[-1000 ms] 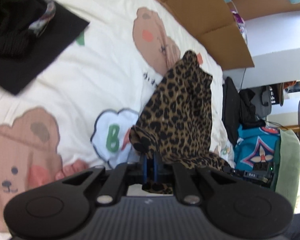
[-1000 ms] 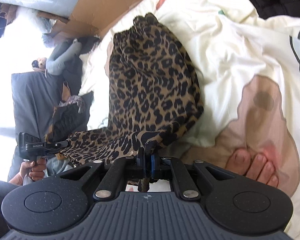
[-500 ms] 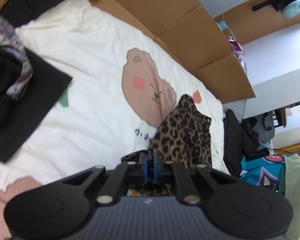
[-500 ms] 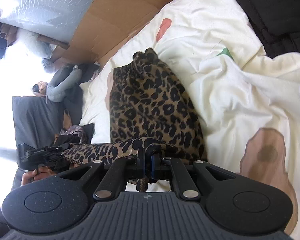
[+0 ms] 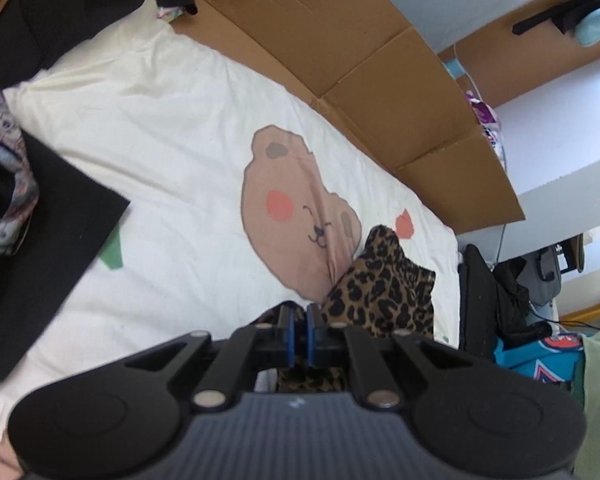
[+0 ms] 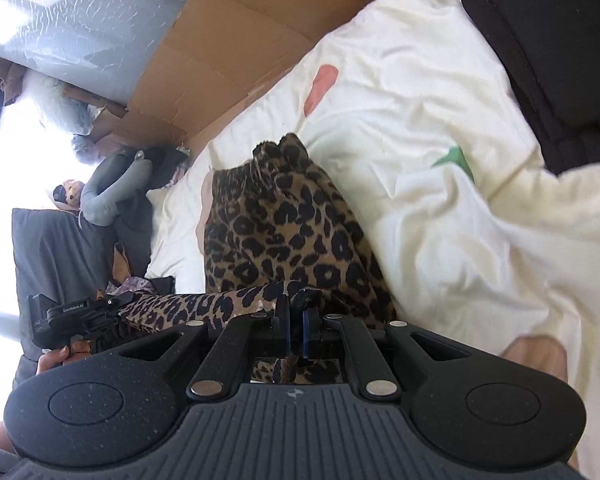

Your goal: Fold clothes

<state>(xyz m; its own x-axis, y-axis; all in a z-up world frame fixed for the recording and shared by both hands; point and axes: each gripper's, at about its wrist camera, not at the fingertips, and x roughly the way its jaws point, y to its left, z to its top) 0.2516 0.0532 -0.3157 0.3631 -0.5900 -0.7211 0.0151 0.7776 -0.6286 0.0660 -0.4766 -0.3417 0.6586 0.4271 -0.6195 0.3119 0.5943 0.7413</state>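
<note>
Both grippers pinch one leopard-print garment (image 6: 284, 232): the right gripper (image 6: 295, 320) clamps one corner of its near hem, the left gripper (image 5: 299, 316) clamps the other, the hem stretched between them. The garment's far part lies on the cream bear-print bedspread (image 5: 172, 152), near its edge beside the cardboard sheets (image 5: 360, 60). Black clothes (image 5: 32, 248) sit at another bedspread edge.

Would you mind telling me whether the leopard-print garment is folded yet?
Not yet: the leopard-print garment hangs stretched between both shut grippers, its far end on the bed.
</note>
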